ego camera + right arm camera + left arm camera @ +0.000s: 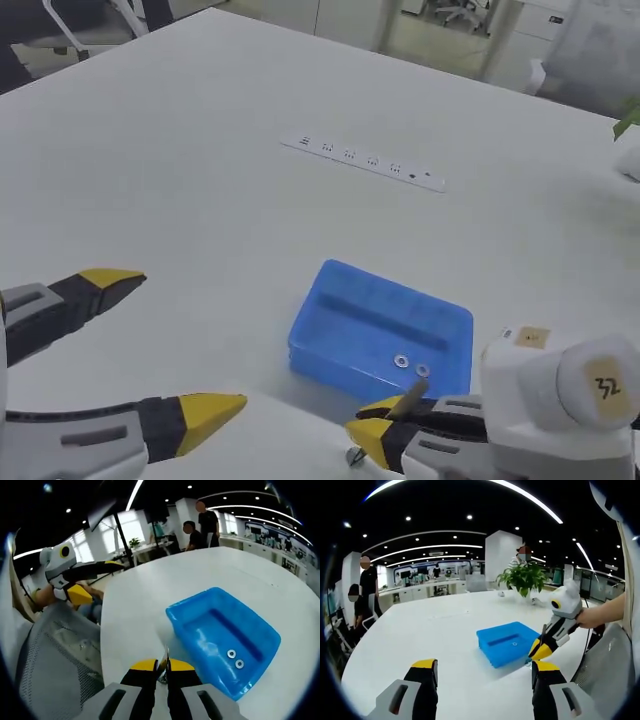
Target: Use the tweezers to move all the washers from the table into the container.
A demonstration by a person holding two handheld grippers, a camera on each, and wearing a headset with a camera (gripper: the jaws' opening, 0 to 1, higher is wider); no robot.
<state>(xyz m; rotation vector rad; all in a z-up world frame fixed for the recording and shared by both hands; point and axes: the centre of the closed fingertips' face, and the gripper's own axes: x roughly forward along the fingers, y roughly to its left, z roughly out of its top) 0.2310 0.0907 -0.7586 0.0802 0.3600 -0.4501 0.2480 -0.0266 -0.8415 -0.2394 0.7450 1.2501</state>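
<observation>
Washers, two of them, lie inside the blue container, toward its 5 o'clock corner. At its 6 o'clock the right gripper pinches the tweezers between narrow jaws. At 8 o'clock the left gripper stands wide. On the white table a power strip lies at 12 o'clock. Around is an office with ceiling lights.

Open-plan office. A large white table carried a power strip. Curved light strips and round spotlights lit the dark ceiling. A white pillar, potted plant and grey mesh chair stood nearby, with people beyond.
</observation>
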